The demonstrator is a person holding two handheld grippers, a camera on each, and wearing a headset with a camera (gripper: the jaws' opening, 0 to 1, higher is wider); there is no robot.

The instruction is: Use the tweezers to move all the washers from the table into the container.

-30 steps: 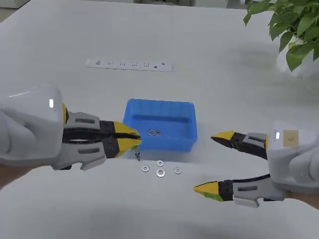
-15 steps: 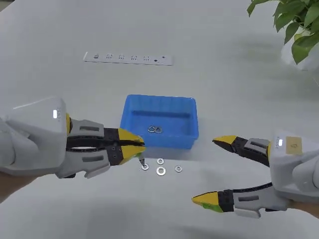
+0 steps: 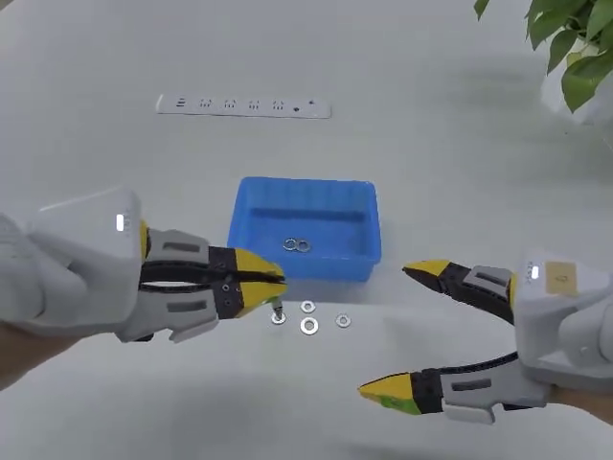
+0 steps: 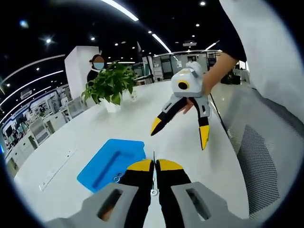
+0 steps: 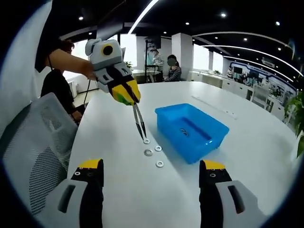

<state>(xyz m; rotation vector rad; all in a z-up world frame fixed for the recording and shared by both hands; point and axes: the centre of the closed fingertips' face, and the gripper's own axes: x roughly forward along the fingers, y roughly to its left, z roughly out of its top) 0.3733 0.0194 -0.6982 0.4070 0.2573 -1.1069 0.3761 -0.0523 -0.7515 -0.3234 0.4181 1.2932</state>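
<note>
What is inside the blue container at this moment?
Two washers lie side by side on the floor of the blue container. In the head view its near wall covers a strip of the floor, so anything there cannot be seen.

Likely open-plan office: long white table [image 5: 107, 130], mesh chair [image 5: 38, 147] at 9 o'clock, ceiling strip lights [image 5: 147, 12] overhead, desk rows [image 5: 247, 83] toward 2 o'clock.
</note>
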